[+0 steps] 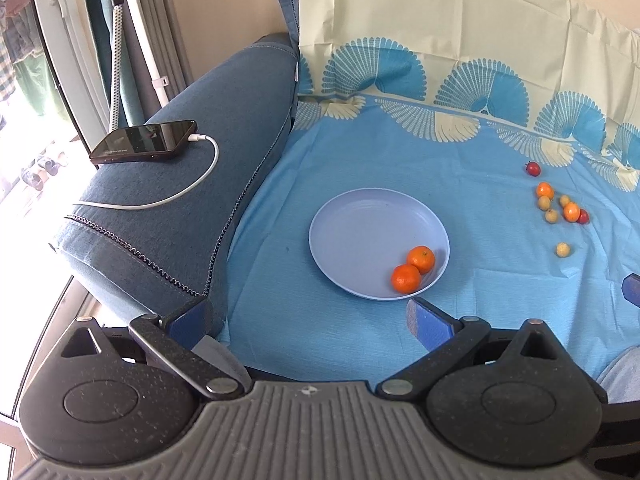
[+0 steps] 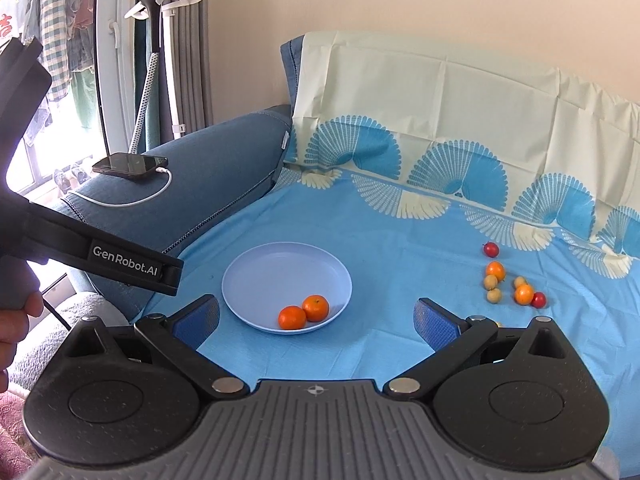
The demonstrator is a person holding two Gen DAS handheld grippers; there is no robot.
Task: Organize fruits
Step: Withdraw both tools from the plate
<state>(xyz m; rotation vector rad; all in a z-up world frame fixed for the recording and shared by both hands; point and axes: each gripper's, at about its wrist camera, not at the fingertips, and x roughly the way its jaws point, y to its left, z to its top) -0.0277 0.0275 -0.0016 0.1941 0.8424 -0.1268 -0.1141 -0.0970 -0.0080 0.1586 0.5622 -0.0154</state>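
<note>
A pale blue plate (image 1: 360, 224) (image 2: 272, 272) lies on the blue cloth and holds two oranges (image 1: 414, 268) (image 2: 304, 312) at its near right rim. A cluster of loose fruit lies on the cloth to the right: small oranges (image 1: 545, 191) (image 2: 495, 269), yellow fruits (image 1: 551, 215) (image 2: 494, 295) and red fruits (image 1: 533, 168) (image 2: 491, 249). One yellow fruit (image 1: 563, 249) lies apart, nearer. My left gripper (image 1: 308, 322) is open and empty, just short of the plate. My right gripper (image 2: 316, 320) is open and empty, its fingers either side of the plate's near edge.
A blue sofa armrest (image 1: 224, 128) (image 2: 208, 168) at the left carries a black phone (image 1: 144, 142) (image 2: 130, 166) on a white charging cable. The cloth-draped backrest (image 1: 440, 20) rises behind. The left gripper's body (image 2: 100, 256) shows at the left of the right wrist view.
</note>
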